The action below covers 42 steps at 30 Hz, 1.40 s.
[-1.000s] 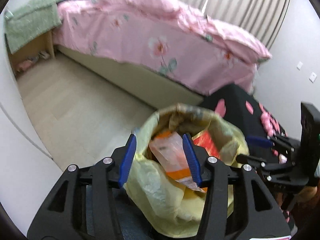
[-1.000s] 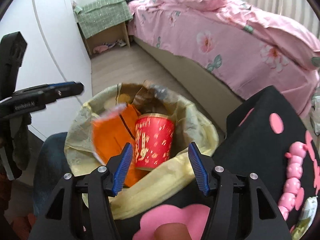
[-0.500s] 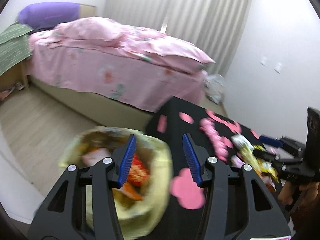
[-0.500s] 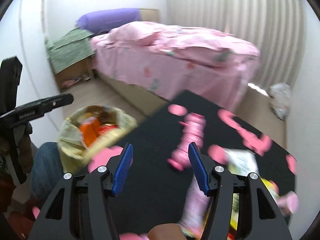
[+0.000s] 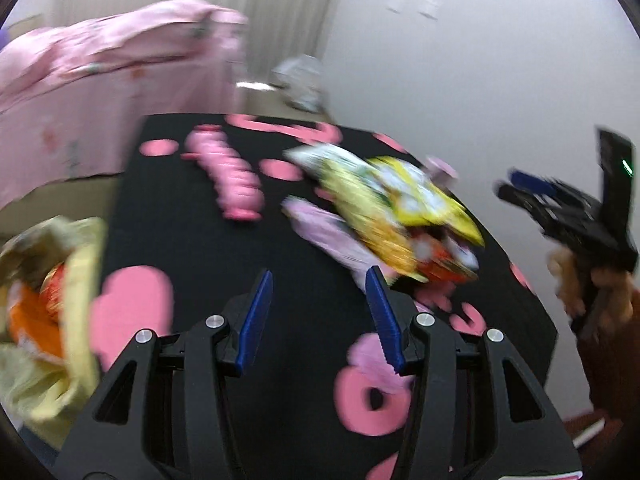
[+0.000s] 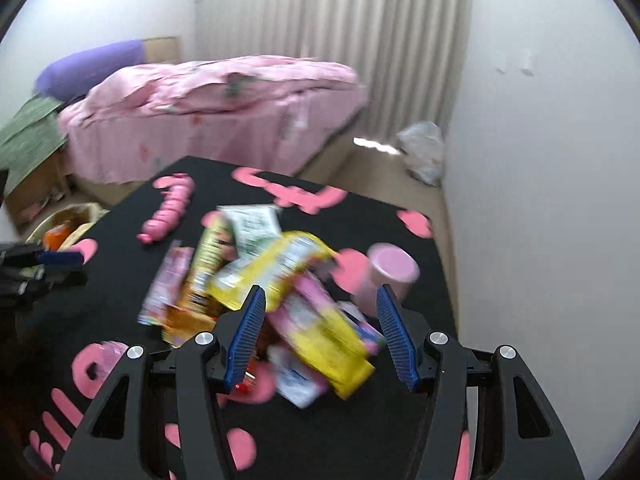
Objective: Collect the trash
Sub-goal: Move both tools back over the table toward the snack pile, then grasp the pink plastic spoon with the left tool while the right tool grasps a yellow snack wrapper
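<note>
The pile of snack wrappers (image 6: 280, 292) is lying on the black table w/ pink shapes (image 6: 120, 280), toward the wall side, and a pink cup (image 6: 390, 274) is standing just beside it on the far right. The right gripper (image 6: 320, 332) is hovering directly over the near end of the pile; its blue fingers (image 6: 248, 332) are spread wide and are holding nothing. A long yellow packet (image 6: 328, 340) is lying between the two fingers, its long axis running from near-right to far-left, so roughly diagonal to the finger line. Judging from this, the right gripper is the nearer one & only needs to come down and close.

The left gripper (image 5: 320, 320) is also spread wide and empty. In its view the wrappers (image 5: 392, 216) are lying ahead and to the right of the fingers, apart from them. The yellow trash bag (image 5: 52, 320), already w/ orange and red trash inside, is sitting at the left edge of the table, well apart from the pile.

Vs. 1 s ago: both grippers were pointing into the trash bag then; now both are turned toward the table, and the bag is sitting at the left margin of each view. Both pictures are blurred, so the packets' prints cannot be read.
</note>
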Available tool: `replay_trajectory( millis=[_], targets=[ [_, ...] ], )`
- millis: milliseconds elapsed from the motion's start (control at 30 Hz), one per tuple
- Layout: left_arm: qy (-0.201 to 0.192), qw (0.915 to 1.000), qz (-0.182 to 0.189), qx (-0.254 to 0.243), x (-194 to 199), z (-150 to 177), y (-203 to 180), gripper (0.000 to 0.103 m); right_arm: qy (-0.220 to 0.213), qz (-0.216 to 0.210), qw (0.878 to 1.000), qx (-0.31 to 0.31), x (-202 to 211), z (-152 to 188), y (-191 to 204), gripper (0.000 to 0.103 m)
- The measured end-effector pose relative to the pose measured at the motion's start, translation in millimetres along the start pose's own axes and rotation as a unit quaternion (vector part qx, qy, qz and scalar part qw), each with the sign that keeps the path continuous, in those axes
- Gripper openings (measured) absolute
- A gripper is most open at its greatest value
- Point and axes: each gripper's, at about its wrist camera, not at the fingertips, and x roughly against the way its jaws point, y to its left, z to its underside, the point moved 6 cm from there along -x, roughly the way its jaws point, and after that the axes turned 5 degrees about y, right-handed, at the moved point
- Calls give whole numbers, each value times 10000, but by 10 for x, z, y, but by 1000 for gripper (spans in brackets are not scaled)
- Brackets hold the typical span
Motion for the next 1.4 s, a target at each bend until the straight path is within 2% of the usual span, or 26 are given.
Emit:
replay_trajectory(
  millis=[67, 167, 367, 433, 600, 667, 800, 900, 933, 1033, 1100, 1200, 1300, 1367, 1400],
  targets=[
    [186, 9982, 201, -525, -132, 39, -237, 46, 100, -62, 9994, -329, -25, 112, -190, 55],
    [483, 9931, 190, -1056, -309, 134, -460, 46, 213, -134, 9982, -535, -72, 229, -302, 55],
    [922, 9849, -70, -1465, -493, 321, -657, 46, 259, -22, 9982, -534, -133, 384, -339, 55],
    [990, 9843, -200, -1450, -516, 360, -636, 36, 292, 6, 9984, -494, -170, 413, -336, 55],
    [995, 9864, -402, -1244, -439, 397, -500, 36, 331, -120, 9990, -258, -231, 417, -199, 55],
    [947, 9873, -636, -1102, -382, 391, -380, 36, 290, -221, 9992, -139, -238, 365, -122, 55],
    [818, 9903, -991, -529, -273, 342, -71, 36, 164, -560, 9981, -178, -279, 169, -5, 55],
    [699, 9873, -1427, 87, -226, 292, 228, 36, 192, -786, 9962, -337, -440, -32, 113, 55],
    [665, 9866, -1467, 249, -210, 280, 288, 36, 221, -800, 9959, -361, -492, -69, 146, 54],
    [563, 9862, -1473, 499, -154, 259, 387, 36, 404, -905, 9937, -518, -694, -143, 257, 42],
    [551, 9885, -1308, 531, -125, 260, 398, 36, 526, -1026, 9907, -724, -806, -142, 306, 42],
    [580, 9916, -1043, 501, -129, 274, 350, 37, 679, -906, 9906, -770, -939, -81, 349, 42],
    [578, 9935, -806, 558, -120, 302, 327, 39, 627, -878, 9919, -664, -949, -23, 382, 39],
    [565, 9938, -764, 582, -132, 304, 281, 40, 646, -791, 9934, -521, -940, 3, 388, 20],
    [553, 9939, -750, 591, -124, 303, 284, 40, 684, -846, 9928, -509, -945, 21, 393, 17]
  ],
)
